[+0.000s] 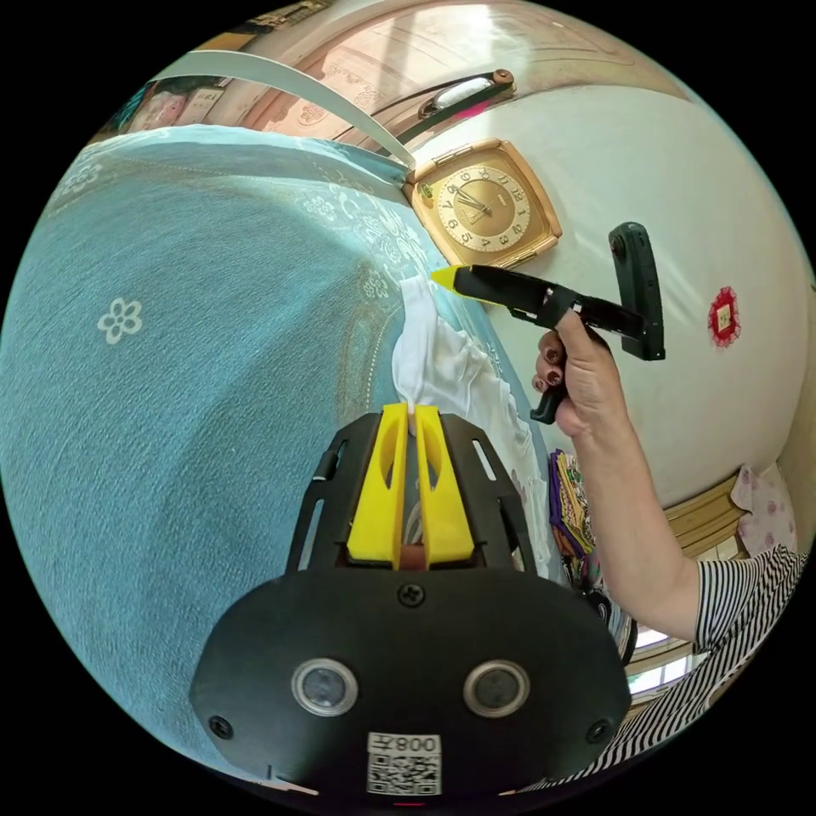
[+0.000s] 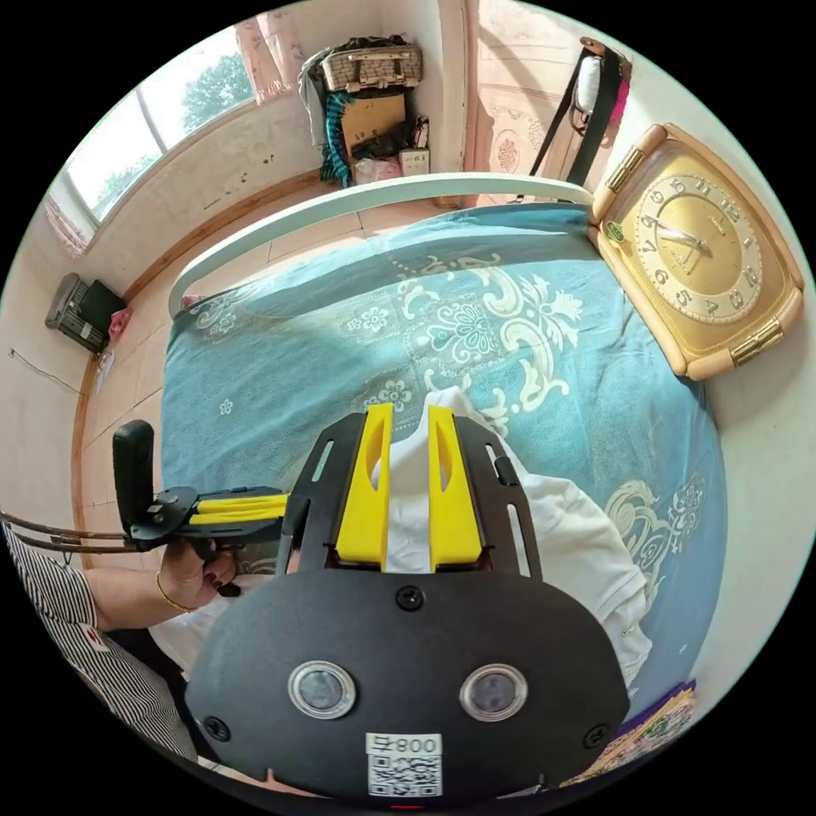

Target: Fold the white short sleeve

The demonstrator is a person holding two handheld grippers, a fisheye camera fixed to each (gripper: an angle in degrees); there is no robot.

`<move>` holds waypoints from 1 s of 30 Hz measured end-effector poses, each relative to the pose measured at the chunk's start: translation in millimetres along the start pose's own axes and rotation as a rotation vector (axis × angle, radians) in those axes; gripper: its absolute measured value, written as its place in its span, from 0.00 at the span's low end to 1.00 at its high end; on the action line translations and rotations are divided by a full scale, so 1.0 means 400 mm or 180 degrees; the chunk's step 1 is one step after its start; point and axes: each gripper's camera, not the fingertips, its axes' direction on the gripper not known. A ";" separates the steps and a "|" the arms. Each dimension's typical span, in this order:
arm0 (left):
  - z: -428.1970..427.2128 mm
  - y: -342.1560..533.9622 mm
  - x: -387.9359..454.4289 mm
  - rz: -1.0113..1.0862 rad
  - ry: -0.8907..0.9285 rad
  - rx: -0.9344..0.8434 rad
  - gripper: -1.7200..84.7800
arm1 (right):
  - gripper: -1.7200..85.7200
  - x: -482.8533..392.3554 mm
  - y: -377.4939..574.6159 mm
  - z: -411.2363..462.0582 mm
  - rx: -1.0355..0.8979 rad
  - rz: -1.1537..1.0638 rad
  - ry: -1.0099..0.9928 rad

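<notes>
left gripper view: the left gripper [image 1: 411, 410] is clamped narrowly on the white short-sleeve shirt [image 1: 442, 365], lifted off the teal bedspread [image 1: 170, 357]. the right gripper [image 2: 410, 421], jaws apart, straddles cloth; its grip cannot be told. spreading flat is judged next.

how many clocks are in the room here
1. A gold square clock leans at the wall by the far corner of the blue bedspread, beyond the white short sleeve; the left gripper view shows the same clock. Others may be out of frame.
</notes>
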 end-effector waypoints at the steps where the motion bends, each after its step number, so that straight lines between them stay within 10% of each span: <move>1: -0.007 0.002 0.010 0.0007 -0.0001 -0.0005 0.04 | 0.11 -0.005 -0.029 0.044 -0.0145 -0.0039 0.0131; 14: -0.044 0.054 0.099 0.0039 0.0004 -0.0015 0.04 | 0.06 0.041 -0.057 0.157 -0.0193 -0.0133 0.0561; 30: 0.002 0.203 0.412 0.1485 0.0034 -0.0233 0.03 | 0.03 0.691 0.412 -0.171 0.1114 0.1360 -0.1896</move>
